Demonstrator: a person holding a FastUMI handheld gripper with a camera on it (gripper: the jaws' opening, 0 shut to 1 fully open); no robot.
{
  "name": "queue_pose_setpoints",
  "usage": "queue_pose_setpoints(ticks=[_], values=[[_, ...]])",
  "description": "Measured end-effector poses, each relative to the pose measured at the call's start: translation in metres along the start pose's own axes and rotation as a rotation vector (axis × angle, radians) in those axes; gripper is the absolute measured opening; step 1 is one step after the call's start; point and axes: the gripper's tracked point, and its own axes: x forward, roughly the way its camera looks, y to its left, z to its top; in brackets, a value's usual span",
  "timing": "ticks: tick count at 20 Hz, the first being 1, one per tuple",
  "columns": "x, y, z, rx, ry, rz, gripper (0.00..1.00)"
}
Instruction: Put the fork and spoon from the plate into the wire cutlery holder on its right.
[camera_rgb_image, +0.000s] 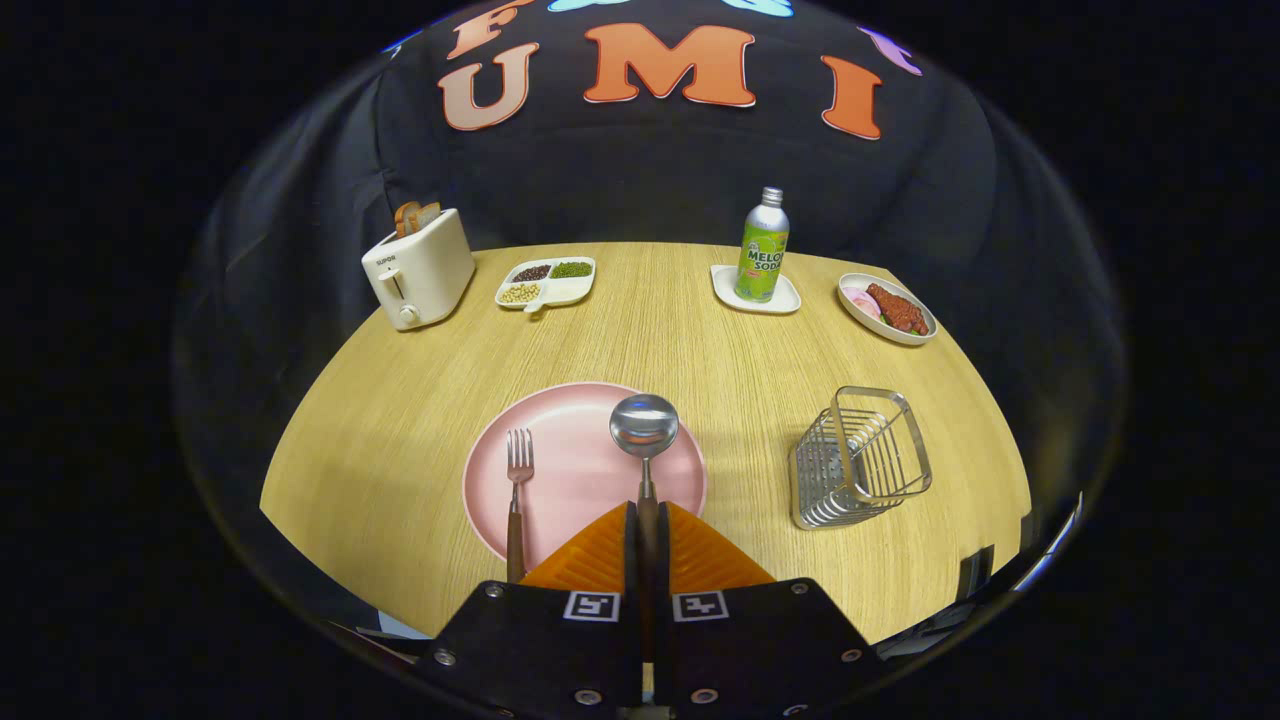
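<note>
A: What is the tool (647, 520) doing?

B: Its two fingers (600, 555) are pressed close together on the brown handle of the shiny metal spoon with the round bowl (644, 432). The handle runs right between them.

A: Where is the spoon's bowl?

B: It sticks out ahead of the fingers, over the far side of the round pink plate (570, 470). I cannot tell if it touches the plate or hangs a bit above it.

A: And the fork?

B: The metal fork with the brown handle (518, 490) lies on the left part of the plate. Its prongs point away from the tool. Its handle reaches over the near rim, just beside the left finger.

A: Where is the holder?

B: The square silver wire cutlery holder (860, 458) stands on the light wooden worktop (400, 430), to the right of the plate and apart from it. I see nothing inside it.

A: What else is on the worktop?

B: At the far side, on the left, there is a cream toaster with bread in it (418, 266). Next to it is a white tray with beans in three parts (546, 282). Further right, a green bottle with a silver cap (763, 246) stands on a small white square dish (756, 292). Past that is a white oval dish with red and pink food (886, 308).
</note>
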Motion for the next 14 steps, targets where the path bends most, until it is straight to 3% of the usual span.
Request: queue_pose_setpoints(ticks=[8,14], values=[[-0.042,-0.033,0.025,-0.008,0.022,0.026,0.05],[-0.058,-0.084,0.033,-0.044,0.064,-0.035,0.05]])
